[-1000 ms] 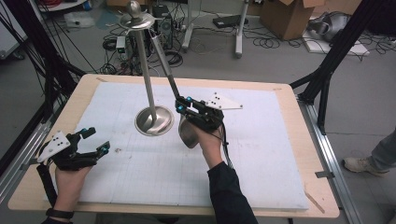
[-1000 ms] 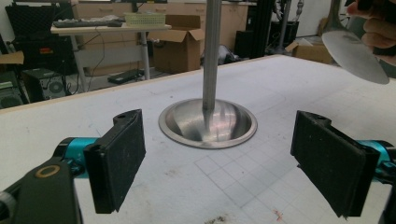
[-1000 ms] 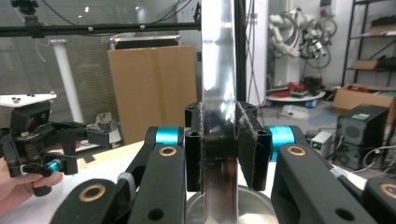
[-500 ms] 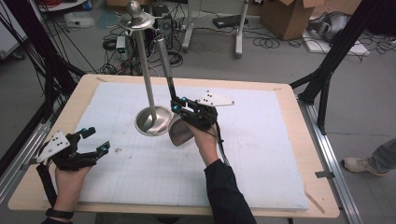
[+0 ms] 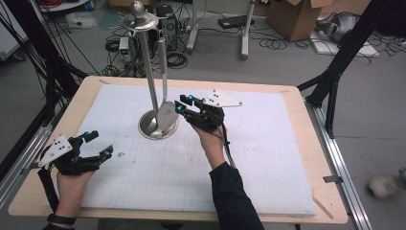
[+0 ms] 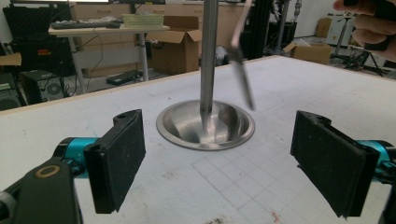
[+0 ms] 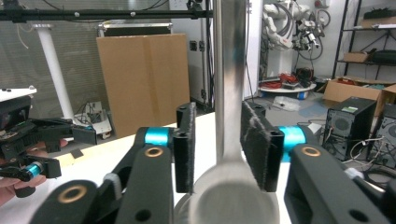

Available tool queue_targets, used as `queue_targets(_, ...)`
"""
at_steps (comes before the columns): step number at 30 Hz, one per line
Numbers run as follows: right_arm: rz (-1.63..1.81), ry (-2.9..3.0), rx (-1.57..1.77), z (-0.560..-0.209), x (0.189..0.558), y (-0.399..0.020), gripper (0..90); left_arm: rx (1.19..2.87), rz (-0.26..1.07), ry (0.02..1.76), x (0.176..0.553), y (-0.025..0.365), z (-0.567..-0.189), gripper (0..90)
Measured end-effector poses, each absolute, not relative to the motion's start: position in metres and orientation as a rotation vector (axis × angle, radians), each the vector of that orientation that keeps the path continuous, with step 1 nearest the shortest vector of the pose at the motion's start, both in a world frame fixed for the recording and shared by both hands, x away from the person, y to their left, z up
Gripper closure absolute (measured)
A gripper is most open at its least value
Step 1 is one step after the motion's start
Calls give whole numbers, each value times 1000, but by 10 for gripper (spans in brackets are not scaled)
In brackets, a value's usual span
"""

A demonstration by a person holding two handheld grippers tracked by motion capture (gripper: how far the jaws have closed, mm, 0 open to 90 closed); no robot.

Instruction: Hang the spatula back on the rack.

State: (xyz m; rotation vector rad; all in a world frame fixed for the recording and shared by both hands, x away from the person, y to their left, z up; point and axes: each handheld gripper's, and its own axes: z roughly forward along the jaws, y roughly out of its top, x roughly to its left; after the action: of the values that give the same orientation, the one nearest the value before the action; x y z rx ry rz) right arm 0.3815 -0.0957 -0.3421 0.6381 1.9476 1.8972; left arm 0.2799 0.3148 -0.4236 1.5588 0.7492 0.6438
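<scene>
Nearest the person, the left gripper (image 5: 95, 146) rests with jaws spread and empty on the table (image 5: 268, 158). Beyond, the right gripper (image 5: 183, 104), jaws just widened, loosely brackets the ladle (image 5: 165, 117) hanging at the stand (image 5: 152, 86); withdrawing cleanly comes next.

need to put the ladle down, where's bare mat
Free: the mat right of the right claw out to the board edge, and the near strip between the two forearms. Crowded: around the stand's base, where the ladle hangs, and the near-left corner by the left claw.
</scene>
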Motion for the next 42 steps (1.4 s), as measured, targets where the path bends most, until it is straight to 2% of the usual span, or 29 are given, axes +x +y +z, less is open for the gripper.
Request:
queue_targets(8, 1809, 1963, 638, -338, 374, -107, 548, 1558, 643, 755, 280, 318, -423, 182)
queue_targets(18, 1711, 1950, 663, -341, 352, -143, 434, 1571, 638, 759, 281, 318, -424, 175)
queue_targets(26, 1655, 1919, 744, -351, 334, -183, 320, 1581, 635, 764, 284, 316, -425, 172)
queue_targets(42, 1543, 1851, 931, -387, 299, -254, 165, 1592, 644, 781, 290, 319, -427, 163)
